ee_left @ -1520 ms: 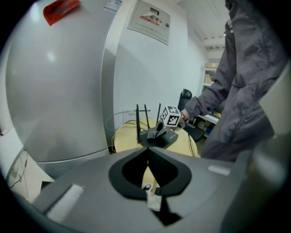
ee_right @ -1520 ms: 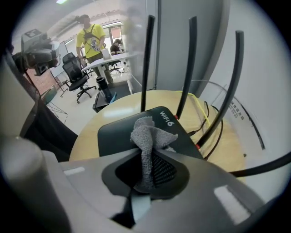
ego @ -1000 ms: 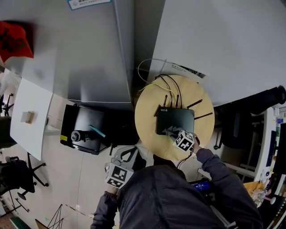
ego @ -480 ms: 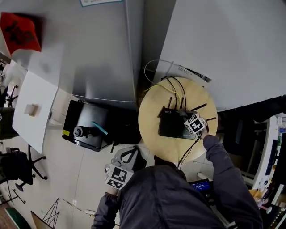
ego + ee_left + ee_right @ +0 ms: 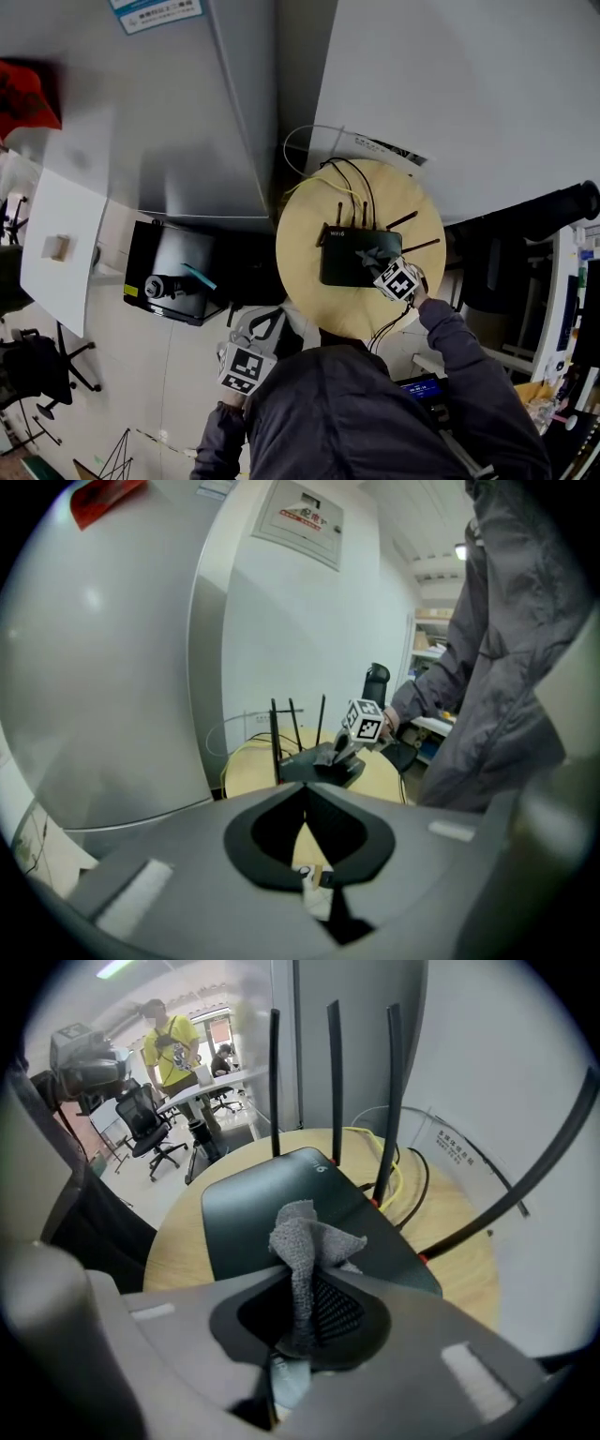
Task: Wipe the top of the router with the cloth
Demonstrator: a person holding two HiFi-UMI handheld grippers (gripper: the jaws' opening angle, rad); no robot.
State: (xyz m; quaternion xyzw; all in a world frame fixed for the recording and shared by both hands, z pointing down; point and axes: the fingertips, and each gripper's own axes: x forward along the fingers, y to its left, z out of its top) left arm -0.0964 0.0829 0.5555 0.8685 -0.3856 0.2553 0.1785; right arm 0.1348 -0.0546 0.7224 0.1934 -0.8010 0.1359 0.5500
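The round wooden table [image 5: 305, 281] stands close to grey cabinets, with bare wood all round the router [image 5: 347, 262]. On the floor to its left, a black case [image 5: 141, 244] holds a round part and a teal stick. The right gripper [image 5: 302, 1283] pinches the grey cloth [image 5: 305, 1237], bunched on the router's top. The left gripper [image 5: 305, 803], jaws together on nothing, hangs beside the table.

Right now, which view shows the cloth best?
The right gripper view: the grey cloth sits centre frame, pinched in the right gripper, bunched over the router. The head view shows only a small grey patch on the router; the left gripper view, a distant speck.
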